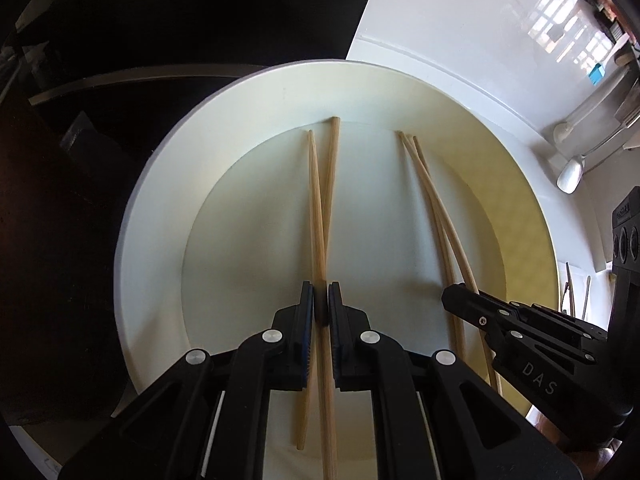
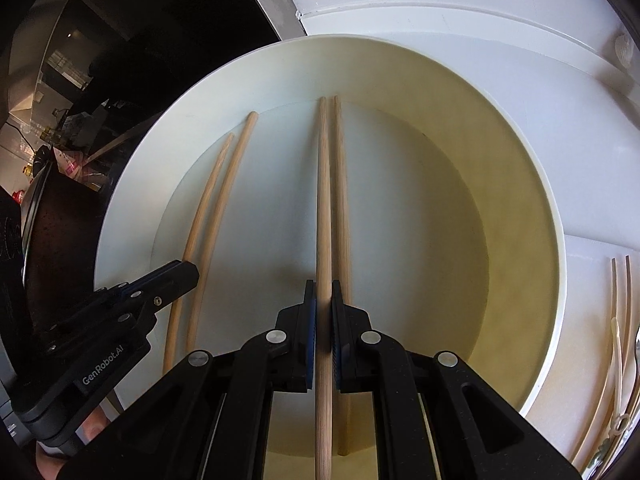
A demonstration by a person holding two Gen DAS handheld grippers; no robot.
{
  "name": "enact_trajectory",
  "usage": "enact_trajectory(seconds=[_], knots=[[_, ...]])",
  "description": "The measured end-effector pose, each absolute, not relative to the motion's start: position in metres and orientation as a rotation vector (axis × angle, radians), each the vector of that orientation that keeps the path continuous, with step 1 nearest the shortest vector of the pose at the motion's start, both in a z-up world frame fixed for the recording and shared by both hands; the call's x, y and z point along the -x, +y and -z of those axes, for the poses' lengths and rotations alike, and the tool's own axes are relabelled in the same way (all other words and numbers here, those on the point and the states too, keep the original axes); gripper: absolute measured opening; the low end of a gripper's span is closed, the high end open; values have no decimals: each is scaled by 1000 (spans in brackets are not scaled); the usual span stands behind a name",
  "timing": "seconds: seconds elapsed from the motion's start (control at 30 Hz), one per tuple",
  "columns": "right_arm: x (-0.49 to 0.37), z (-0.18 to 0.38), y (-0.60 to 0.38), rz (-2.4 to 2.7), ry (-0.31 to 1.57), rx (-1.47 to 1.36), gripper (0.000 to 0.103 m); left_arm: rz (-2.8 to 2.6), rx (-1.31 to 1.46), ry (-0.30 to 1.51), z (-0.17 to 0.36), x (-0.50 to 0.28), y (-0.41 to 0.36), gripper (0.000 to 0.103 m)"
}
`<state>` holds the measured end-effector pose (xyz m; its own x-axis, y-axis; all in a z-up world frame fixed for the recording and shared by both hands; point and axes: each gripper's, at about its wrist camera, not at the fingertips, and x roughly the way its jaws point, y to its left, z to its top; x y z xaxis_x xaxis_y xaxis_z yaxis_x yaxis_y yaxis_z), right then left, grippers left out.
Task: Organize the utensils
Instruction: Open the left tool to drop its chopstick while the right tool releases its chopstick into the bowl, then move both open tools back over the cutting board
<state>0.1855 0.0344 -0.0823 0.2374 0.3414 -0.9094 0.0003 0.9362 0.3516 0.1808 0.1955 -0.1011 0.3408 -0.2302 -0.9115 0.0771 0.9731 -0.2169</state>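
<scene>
Both grippers point steeply down into a cream oval tray (image 1: 136, 248), which sits on a white counter (image 1: 460, 40).

Hidden or unclear: the near ends of all the chopsticks pass under the gripper bodies or out of frame. In the left wrist view the two left chopsticks cross just at the jaws, so which one the pads press on is hard to tell. The dark area left of the tray is mostly unreadable; only clutter shows there in the right wrist view.

Left gripper (image 1: 321, 304): clenched on the left pair of chopsticks (image 1: 318, 200) at their crossing, far tips resting near the tray's far inner edge.

Right gripper (image 2: 324, 304): clamped on one chopstick (image 2: 323, 200); a second chopstick (image 2: 341, 200) lies just beside it on the right, outside the pads, partly covered by the right finger.

Around: white spoons (image 1: 571, 174) lie on the counter to the right of the tray, partly cut by the frame edge. Thin pale sticks (image 2: 618, 320) lie beside the tray's right rim, with something small and hard to identify among them.
</scene>
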Motion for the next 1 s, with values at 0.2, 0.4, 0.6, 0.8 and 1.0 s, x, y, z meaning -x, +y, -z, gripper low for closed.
enact_trajectory(seconds=[0.2,0.4,0.6,0.8,1.0], knots=[[-187,85,36,-238,1322,-299,7,193,141,1235,108,-183,195,11],[-191,81,42,-249,1317,-305,19,187,134,1227,103,-179,197,30],[-185,58,41,-250,1235,-243,35,176,87,1190,90,-171,195,52],[-176,37,27,-244,1168,-251,40,155,53,1147,75,-162,202,64],[-163,25,16,-243,1130,-266,55,146,74,1133,62,-154,209,83]])
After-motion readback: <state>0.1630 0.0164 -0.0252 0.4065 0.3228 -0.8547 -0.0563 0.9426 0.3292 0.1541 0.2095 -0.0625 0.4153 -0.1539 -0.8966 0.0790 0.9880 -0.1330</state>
